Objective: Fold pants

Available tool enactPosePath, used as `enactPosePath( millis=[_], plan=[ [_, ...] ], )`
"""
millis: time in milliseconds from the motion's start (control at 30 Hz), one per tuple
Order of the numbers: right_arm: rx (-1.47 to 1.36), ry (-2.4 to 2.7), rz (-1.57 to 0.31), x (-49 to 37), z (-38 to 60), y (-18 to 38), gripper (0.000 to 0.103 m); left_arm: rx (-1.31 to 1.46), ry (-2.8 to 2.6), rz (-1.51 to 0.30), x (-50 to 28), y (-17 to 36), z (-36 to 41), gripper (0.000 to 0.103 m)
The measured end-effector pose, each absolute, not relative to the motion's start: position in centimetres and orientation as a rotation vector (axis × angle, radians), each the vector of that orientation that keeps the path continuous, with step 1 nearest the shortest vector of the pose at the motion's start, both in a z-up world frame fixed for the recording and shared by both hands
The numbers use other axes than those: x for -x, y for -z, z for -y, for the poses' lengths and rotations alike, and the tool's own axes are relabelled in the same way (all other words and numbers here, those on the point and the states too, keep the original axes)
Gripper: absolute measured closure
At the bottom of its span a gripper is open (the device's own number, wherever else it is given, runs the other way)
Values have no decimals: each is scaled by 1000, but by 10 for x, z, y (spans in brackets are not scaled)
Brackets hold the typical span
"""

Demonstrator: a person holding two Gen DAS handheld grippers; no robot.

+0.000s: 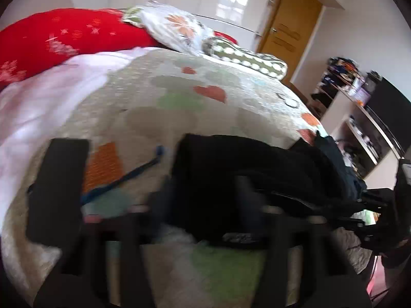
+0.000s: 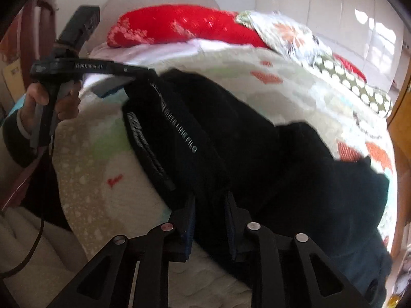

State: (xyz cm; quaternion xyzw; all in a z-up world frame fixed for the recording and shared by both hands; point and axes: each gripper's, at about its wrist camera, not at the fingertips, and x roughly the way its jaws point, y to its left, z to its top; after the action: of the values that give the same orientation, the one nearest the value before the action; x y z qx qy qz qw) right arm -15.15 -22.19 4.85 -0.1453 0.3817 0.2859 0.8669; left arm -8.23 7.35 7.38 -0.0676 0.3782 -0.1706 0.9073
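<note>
Dark, almost black pants (image 2: 231, 138) lie bunched across the patterned bedspread (image 2: 102, 195), their lettered waistband (image 2: 177, 128) towards the left. My right gripper (image 2: 209, 220) is shut on a fold of the pants, and fabric fills the narrow gap between its pads. In the left wrist view the pants (image 1: 244, 166) sit right of centre, with a blue drawstring (image 1: 128, 177) trailing over the bed. My left gripper (image 1: 151, 197) is open wide. Its left finger (image 1: 56, 192) is over bare bedspread and its blurred right finger is against the pants. A hand (image 2: 38, 97) holds that gripper (image 2: 146, 73) at the waistband end.
A red pillow (image 1: 64, 38) and floral pillows (image 1: 177, 25) lie at the head of the bed, with a white blanket (image 1: 38, 107) on the left. A wooden door (image 1: 290, 30) and cluttered shelves (image 1: 359, 118) stand beyond the bed's right edge.
</note>
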Motion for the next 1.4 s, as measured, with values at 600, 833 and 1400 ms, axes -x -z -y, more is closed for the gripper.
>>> enactPosePath(
  millis=[600, 833, 1400],
  plan=[
    [176, -766, -773, 111, 145, -41, 88, 82, 387, -890, 11, -55, -28, 69],
    [130, -835, -754, 118, 129, -43, 94, 73, 302, -890, 12, -57, -45, 71],
    [-130, -454, -911, 3, 270, -47, 72, 113, 210, -815, 44, -78, -49, 63]
  ],
)
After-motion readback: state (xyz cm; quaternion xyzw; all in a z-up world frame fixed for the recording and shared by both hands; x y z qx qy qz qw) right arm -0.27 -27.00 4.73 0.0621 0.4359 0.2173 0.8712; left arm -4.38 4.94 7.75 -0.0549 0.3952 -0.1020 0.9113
